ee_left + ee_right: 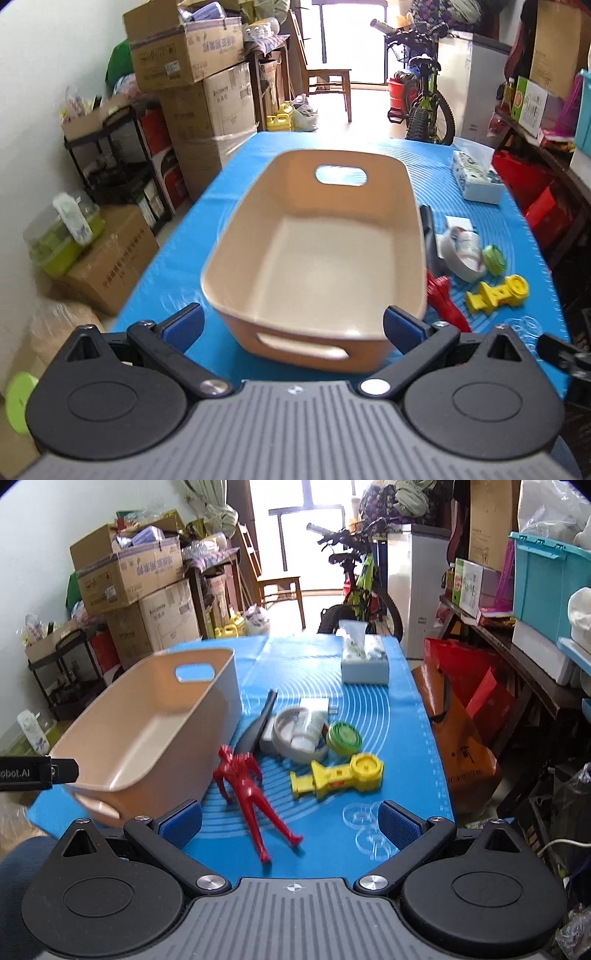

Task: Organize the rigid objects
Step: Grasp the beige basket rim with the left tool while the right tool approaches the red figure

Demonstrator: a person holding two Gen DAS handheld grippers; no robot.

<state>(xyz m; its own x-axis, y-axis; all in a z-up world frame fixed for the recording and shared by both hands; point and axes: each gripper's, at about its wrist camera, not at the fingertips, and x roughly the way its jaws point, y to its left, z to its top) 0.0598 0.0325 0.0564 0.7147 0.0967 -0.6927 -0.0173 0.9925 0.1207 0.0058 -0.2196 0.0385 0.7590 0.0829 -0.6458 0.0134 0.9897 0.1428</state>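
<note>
We keep both grippers, left gripper (293, 325) and right gripper (290, 821), wide and empty; the red figure (251, 794) lies beside the empty beige basket (147, 738), awaiting collection.

On the mat (399, 716), the figure (255, 794) lies right of the basket (147, 731), tissue box (364, 657) behind

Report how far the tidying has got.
Barely begun. Done: nothing; the beige plastic bin sits empty. In hand: nothing; the left claw and right claw are both open. Left: the red plastic figure, yellow plastic toy, green round lid and grey bowl lie on the blue mat.
</note>
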